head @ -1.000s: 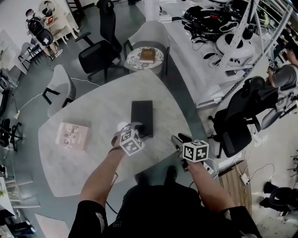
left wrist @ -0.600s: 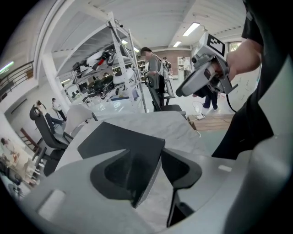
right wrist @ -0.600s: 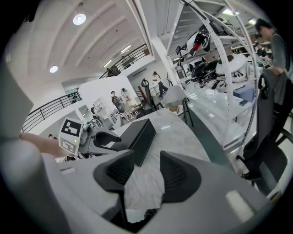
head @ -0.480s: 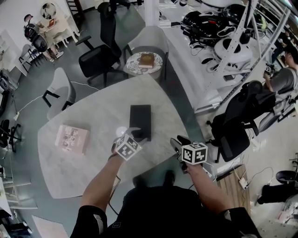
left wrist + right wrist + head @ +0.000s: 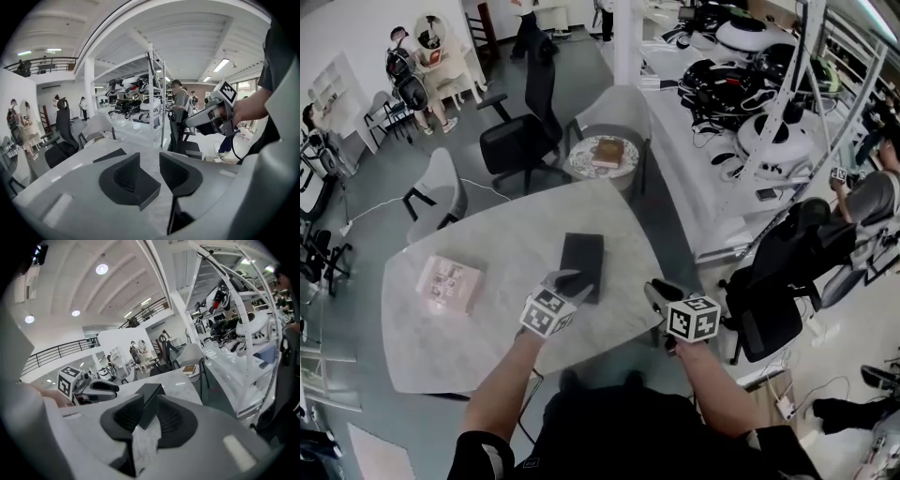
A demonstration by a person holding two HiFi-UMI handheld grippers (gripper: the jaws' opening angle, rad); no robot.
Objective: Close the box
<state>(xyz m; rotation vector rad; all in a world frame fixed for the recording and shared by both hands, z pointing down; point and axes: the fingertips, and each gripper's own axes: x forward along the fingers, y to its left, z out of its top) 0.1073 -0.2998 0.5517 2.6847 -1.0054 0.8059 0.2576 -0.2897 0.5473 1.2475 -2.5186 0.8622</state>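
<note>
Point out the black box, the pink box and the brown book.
black box (image 5: 584,255), head view, middle of its top face.
pink box (image 5: 448,283), head view, middle of its top face.
brown book (image 5: 607,153), head view, middle of its cover.

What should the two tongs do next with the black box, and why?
Probably just pull both back and stop. The black box lies flat on the table and looks shut already; the left tongs and right tongs, jaws just closing on nothing, hover off it.
</note>
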